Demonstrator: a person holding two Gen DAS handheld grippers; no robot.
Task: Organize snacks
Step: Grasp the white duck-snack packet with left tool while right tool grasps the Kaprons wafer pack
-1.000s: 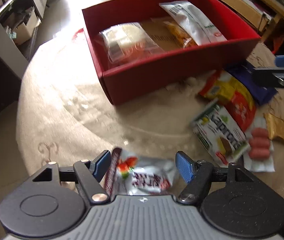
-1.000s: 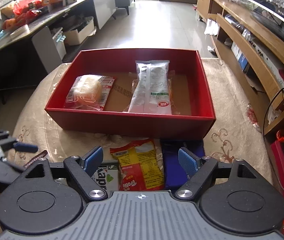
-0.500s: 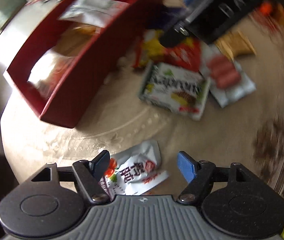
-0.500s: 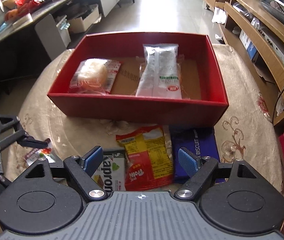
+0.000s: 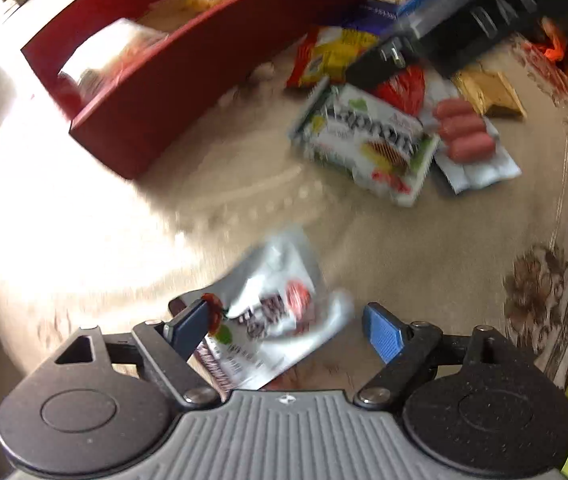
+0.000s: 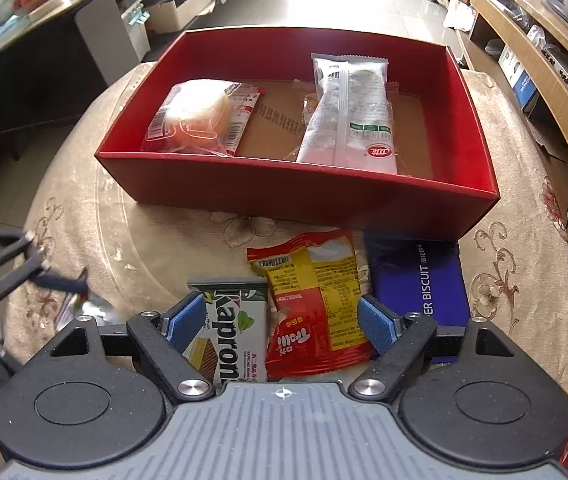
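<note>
Between left gripper point(image 5: 286, 326) opening jaws: silver snack pouch point(image 5: 272, 312), crumpled, blurred.

Each claw has a ribbed grey plastic body with a small cross mark at its front edge, two round black discs, and black linkage arms pinned by silver screws. The left claw point(image 5: 288, 320) and right claw point(image 6: 282, 318) carry blue textured pads.

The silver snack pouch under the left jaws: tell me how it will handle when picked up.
The silver snack pouch lies flat and wrinkled on the table, so it will probably flop when lifted. Its glossy film looks slippery; a thin edge could slide out. The left gripper, its jaws opening, straddles one end, so the far end will likely sag.
</note>
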